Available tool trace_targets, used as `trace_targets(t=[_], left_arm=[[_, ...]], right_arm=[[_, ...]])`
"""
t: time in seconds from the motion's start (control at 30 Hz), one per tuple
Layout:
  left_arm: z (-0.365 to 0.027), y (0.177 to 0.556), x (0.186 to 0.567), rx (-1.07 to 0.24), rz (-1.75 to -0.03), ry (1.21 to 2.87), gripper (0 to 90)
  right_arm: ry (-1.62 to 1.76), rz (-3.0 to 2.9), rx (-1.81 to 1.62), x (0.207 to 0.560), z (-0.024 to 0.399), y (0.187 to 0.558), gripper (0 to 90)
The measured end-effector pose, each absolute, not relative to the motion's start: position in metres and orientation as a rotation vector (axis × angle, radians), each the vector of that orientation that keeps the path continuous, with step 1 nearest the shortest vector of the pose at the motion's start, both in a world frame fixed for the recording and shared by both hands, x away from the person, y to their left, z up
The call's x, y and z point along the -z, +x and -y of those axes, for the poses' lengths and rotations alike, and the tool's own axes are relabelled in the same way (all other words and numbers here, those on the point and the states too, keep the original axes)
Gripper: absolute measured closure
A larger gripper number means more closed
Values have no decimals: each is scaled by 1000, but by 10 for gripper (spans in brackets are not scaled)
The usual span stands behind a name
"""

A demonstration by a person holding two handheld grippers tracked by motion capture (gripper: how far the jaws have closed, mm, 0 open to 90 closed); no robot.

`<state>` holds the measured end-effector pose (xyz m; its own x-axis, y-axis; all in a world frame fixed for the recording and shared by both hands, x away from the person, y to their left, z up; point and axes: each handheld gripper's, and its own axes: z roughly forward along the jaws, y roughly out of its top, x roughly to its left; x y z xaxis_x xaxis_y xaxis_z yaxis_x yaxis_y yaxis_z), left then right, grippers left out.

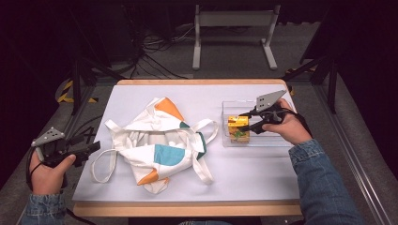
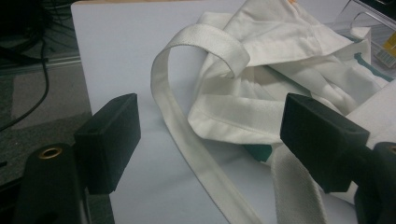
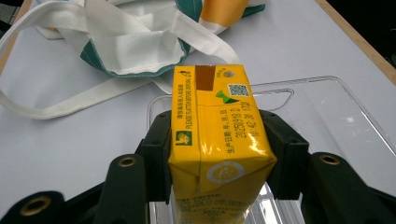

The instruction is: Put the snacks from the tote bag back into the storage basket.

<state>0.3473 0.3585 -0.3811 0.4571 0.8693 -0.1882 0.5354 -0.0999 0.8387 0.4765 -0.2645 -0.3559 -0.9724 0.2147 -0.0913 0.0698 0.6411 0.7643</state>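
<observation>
On my right hand-held gripper (image 3: pixel 217 154), the two black jaws are clenched on a yellow drink carton (image 3: pixel 217 140), one pad pressed flat on each of its long sides. The carton stands upright between them, its top panel with printed text and a small square code facing the right gripper view. Directly beneath the carton and the jaws is a clear plastic tray (image 3: pixel 327 107), and the carton's lower part sits inside its walls. From the high view, this gripper (image 1: pixel 248 121) reaches into the tray (image 1: pixel 272 140) from its right side, with the carton (image 1: pixel 238 129) at the tray's left end.

Just beyond the carton, past the tray's far edge, lies a crumpled white tote bag (image 3: pixel 140 42) with teal and orange patches, its straps trailing over the white surface (image 3: pixel 70 144).

My left hand-held gripper (image 2: pixel 210 140) is released, its jaws standing wide apart with nothing pressed between them. It hovers at the left edge of the surface (image 2: pixel 121 56). Just ahead of the jaws, a white strap (image 2: pixel 187 140) of the bag runs across the gap, and the bag's folded body (image 2: pixel 280 60) lies a little further on. In the high view this gripper (image 1: pixel 91 149) sits well apart from the right one, with the bag (image 1: pixel 159 140) spread between them.
</observation>
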Motion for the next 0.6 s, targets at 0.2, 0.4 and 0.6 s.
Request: trace_targets(t=[0.2, 0.4, 0.6], left_arm=[[-359, 347, 381, -449, -1202, 1767, 209], [-359, 347, 381, -448, -1201, 1769, 209], [-358, 348, 381, -444, -1201, 1768, 209]], right_arm=[[224, -2694, -1243, 357, 263, 476, 515], [215, -2699, -1238, 357, 263, 477, 515], [221, -2706, -1243, 358, 266, 478, 515]])
